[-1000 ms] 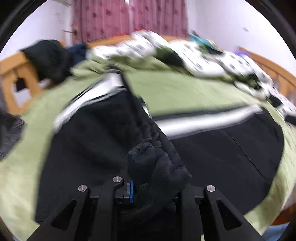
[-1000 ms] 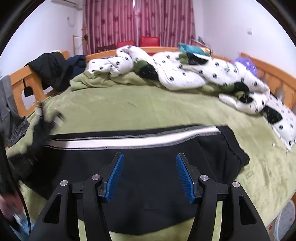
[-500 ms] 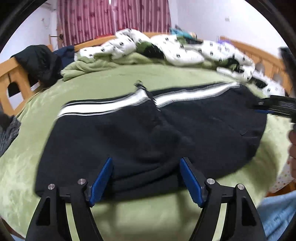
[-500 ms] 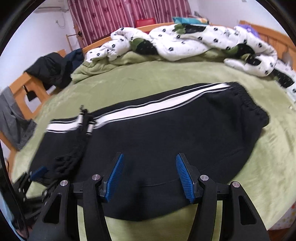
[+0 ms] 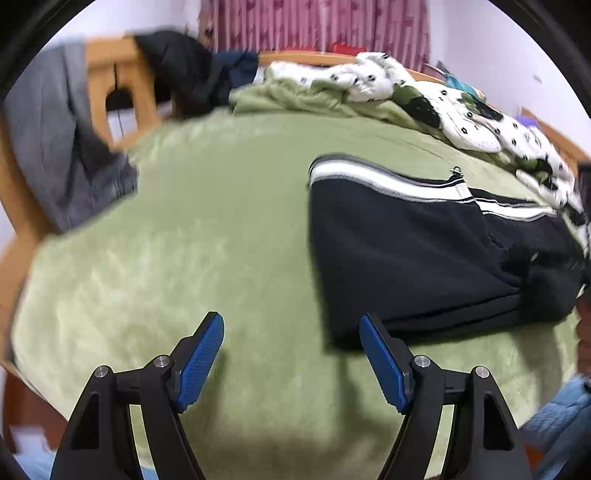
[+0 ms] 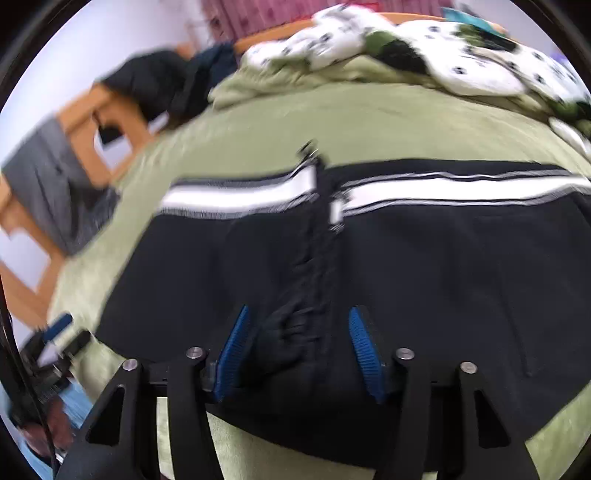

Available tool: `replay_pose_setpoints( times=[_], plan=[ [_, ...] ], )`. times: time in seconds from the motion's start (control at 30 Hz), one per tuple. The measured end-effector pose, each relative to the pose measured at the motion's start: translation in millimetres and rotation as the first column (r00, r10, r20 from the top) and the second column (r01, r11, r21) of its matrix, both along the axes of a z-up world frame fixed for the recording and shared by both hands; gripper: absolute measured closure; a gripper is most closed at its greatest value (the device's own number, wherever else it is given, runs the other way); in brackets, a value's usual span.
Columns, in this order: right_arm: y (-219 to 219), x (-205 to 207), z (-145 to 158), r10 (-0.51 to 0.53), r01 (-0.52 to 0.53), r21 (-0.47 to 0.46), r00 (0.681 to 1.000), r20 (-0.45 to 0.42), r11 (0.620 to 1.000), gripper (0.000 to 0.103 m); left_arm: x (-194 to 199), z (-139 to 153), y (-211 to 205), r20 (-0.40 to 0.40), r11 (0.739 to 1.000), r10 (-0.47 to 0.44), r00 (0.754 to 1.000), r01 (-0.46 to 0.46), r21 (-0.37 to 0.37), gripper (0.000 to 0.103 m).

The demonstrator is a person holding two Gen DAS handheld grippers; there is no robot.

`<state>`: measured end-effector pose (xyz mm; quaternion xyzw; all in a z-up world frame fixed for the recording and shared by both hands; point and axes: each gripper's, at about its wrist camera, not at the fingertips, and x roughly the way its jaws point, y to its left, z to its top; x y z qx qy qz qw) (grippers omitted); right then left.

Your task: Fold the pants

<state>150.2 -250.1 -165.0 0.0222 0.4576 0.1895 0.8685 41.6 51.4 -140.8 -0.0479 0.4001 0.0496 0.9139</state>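
Observation:
Black pants [image 5: 406, 258] with a white side stripe lie folded over on the green bedcover [image 5: 221, 240], at the right of the left wrist view. My left gripper [image 5: 290, 325] hangs open over bare bedcover, just left of the pants' near corner, with nothing between its fingers. In the right wrist view the pants [image 6: 443, 277] fill the middle. My right gripper [image 6: 298, 314] is low over their near edge, its jaws closing around a bunched cuff [image 6: 291, 332]. The blue pads [image 6: 232, 350] stand a little off the cloth. The left gripper [image 6: 62, 332] shows blurred at the lower left.
A spotted white duvet [image 5: 461, 122] and a crumpled green blanket [image 5: 295, 99] are heaped at the far side. A grey garment [image 5: 55, 147] and dark clothes [image 5: 177, 70] hang on the wooden bed frame [image 5: 122, 81] at the left. Red curtains [image 5: 314, 26] hang behind.
My left gripper let go of the black cuff, opened wide and swung left off the pants. My right gripper came down over the folded cuff and its jaws narrowed.

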Motion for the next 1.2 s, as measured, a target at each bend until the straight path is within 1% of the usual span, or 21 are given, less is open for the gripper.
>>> replay_pose_setpoints(
  times=[0.03, 0.07, 0.1, 0.2, 0.3, 0.37, 0.43, 0.53, 0.57, 0.7, 0.77, 0.83, 0.87, 0.9, 0.93, 0.97, 1.03, 1.07, 1.1, 1.13, 1.2],
  plan=[
    [4.7, 0.4, -2.3, -0.002, 0.002, -0.040, 1.000, -0.001, 0.999, 0.078, 0.8, -3.3, 4.7, -0.013, 0.999, -0.016, 1.000, 0.016, -0.039, 0.029],
    [4.8, -3.3, -0.5, 0.003, -0.002, -0.051, 1.000, 0.015, 0.999, 0.081, 3.1, -6.0, 6.6, -0.019, 0.996, -0.052, 0.998, 0.050, -0.078, 0.029],
    [-1.5, -8.1, 5.0, -0.002, 0.003, -0.016, 0.999, 0.033, 1.000, 0.083, 3.2, -8.2, 5.9, -0.012, 0.991, -0.086, 0.996, 0.085, -0.102, 0.029],
    [-21.9, -20.0, 15.1, -0.010, 0.007, 0.066, 0.999, 0.041, 0.998, 0.086, 0.7, -13.1, 4.9, 0.003, 0.993, -0.083, 0.997, 0.083, -0.082, 0.029],
    [-25.3, -20.9, -3.6, -0.015, 0.017, 0.076, 1.000, -0.026, 0.997, 0.086, 5.4, -25.1, 2.9, -0.025, 0.990, -0.103, 0.994, 0.100, -0.098, 0.029],
    [-16.1, -18.7, -11.8, -0.003, 0.004, 0.043, 1.000, -0.022, 0.999, 0.083, 6.5, -30.9, -0.2, -0.039, 0.989, -0.116, 0.992, 0.112, -0.096, 0.029],
    [-13.7, -20.2, -4.3, -0.003, 0.003, 0.039, 1.000, 0.009, 0.999, 0.080, 6.8, -34.2, -7.1, -0.047, 0.988, -0.140, 0.989, 0.136, -0.079, 0.029],
    [-20.1, -17.9, 2.9, -0.045, 0.043, 0.058, 0.998, 0.037, 0.997, 0.065, 5.0, -30.1, -15.7, -0.022, 0.985, -0.169, 0.985, 0.168, -0.043, 0.029],
    [-21.0, -12.3, 2.9, -0.061, 0.059, 0.060, 0.998, 0.034, 0.996, 0.060, 5.9, -28.7, -15.6, -0.012, 0.986, -0.160, 0.987, 0.159, -0.043, 0.029],
    [-12.5, 22.8, -10.9, -0.095, 0.096, 0.053, 0.995, -0.026, 0.994, 0.059, 13.1, -30.7, -8.7, 0.001, 0.986, -0.120, 0.993, 0.119, -0.115, 0.029],
    [-10.1, 36.6, -18.4, -0.095, 0.098, 0.057, 0.994, -0.060, 0.994, 0.056, 14.6, -34.2, -8.9, 0.031, 0.990, -0.108, 0.994, 0.110, -0.090, 0.029],
    [-5.5, 49.1, -25.9, -0.072, 0.075, 0.044, 0.995, -0.065, 0.996, 0.049, 16.2, -39.1, -8.0, 0.066, 0.997, -0.061, 0.996, 0.064, -0.040, 0.029],
    [-0.5, 54.8, -28.5, -0.072, 0.073, 0.026, 0.996, -0.043, 0.997, 0.048, 17.0, -40.7, -4.4, 0.071, 0.997, -0.044, 0.997, 0.048, -0.059, 0.029],
    [2.0, 57.7, -30.4, -0.081, 0.082, 0.018, 0.996, -0.033, 0.996, 0.048, 16.3, -40.9, 0.5, 0.079, 0.994, -0.033, 0.996, 0.041, -0.102, 0.029],
    [4.3, 59.4, -29.9, -0.089, 0.090, 0.016, 0.996, -0.028, 0.996, 0.051, 14.6, -39.8, 4.7, 0.093, 0.990, -0.023, 0.995, 0.036, -0.139, 0.029],
    [5.8, 60.3, -27.5, -0.081, 0.082, 0.037, 0.996, -0.027, 0.996, 0.079, 13.2, -39.3, 6.7, 0.100, 0.987, -0.020, 0.995, 0.036, -0.157, 0.029],
    [0.4, 61.1, -20.1, -0.080, 0.082, 0.073, 0.996, -0.031, 0.994, 0.087, 11.7, -39.3, 6.0, 0.103, 0.990, -0.026, 0.994, 0.040, -0.136, 0.034],
    [-9.9, 58.1, -12.6, -0.092, 0.094, 0.133, 0.995, -0.023, 0.987, 0.089, 10.6, -39.3, 4.9, 0.107, 0.991, -0.028, 0.994, 0.041, -0.126, 0.036],
    [-16.2, 55.3, -6.3, -0.102, 0.103, 0.172, 0.995, -0.019, 0.980, 0.090, 8.8, -38.8, 3.6, 0.113, 0.991, -0.032, 0.993, 0.046, -0.126, 0.043],
    [-23.3, 52.3, -0.8, -0.106, 0.107, 0.187, 0.994, -0.012, 0.977, 0.090, 7.4, -37.8, 2.8, 0.121, 0.988, -0.039, 0.992, 0.056, -0.142, 0.051],
    [-32.3, 46.5, 9.5, -0.127, 0.119, 0.166, 0.991, 0.036, 0.979, 0.090, 4.7, -36.4, 2.5, 0.130, 0.981, -0.054, 0.990, 0.077, -0.180, 0.053]
  ],
)
